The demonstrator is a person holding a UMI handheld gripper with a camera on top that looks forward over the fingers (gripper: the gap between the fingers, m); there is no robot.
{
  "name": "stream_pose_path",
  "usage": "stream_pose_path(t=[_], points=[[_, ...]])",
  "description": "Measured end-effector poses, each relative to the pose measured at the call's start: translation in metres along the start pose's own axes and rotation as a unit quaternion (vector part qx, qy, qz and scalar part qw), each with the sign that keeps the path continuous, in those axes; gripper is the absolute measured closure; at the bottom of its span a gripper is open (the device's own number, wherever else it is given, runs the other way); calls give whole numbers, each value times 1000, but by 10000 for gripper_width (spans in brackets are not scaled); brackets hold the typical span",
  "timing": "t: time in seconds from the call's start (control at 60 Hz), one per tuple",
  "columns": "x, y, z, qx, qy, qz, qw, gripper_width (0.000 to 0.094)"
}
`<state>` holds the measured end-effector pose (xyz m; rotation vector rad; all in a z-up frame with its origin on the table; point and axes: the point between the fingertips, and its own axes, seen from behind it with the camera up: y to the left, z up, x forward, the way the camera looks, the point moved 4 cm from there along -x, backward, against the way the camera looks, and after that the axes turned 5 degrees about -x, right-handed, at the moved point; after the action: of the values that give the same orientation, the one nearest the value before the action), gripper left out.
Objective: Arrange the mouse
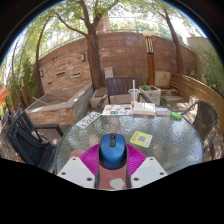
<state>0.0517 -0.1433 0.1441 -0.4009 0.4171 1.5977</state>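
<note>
A blue mouse (112,150) with a dark scroll wheel sits between my two fingers, its nose pointing away from me. My gripper (112,165) is shut on it: the ribbed magenta pads (90,160) press against its left and right sides. The mouse is held over the near edge of a round glass table (170,145). The rear of the mouse and what lies under it are hidden by the fingers.
A yellow flat item (141,139) lies on the glass just ahead and to the right. Papers and a box (128,109) sit at the table's far side. Black chairs stand left (30,140) and right (205,120). A stone counter (60,100) and a brick wall lie beyond.
</note>
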Motion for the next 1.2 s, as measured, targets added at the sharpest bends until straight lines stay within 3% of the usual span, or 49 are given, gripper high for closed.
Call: stream_pose_path(t=[0.133, 0.3, 0.333, 0.4, 0.433, 0.5, 0.75, 0.917, 1.2], points=[[33, 43, -77, -12, 66, 15, 998, 583], [53, 50, -110, -19, 104, 15, 994, 408], [48, 50, -112, -24, 103, 7, 994, 342], [33, 53, -101, -38, 95, 2, 995, 71], [21, 55, -93, -44, 91, 0, 995, 112], [-4, 55, -68, -47, 77, -7, 996, 75], [-118, 82, -14, -52, 67, -23, 996, 82], [-168, 94, -11, -56, 71, -37, 995, 83], [-189, 95, -18, -69, 75, -55, 993, 85]])
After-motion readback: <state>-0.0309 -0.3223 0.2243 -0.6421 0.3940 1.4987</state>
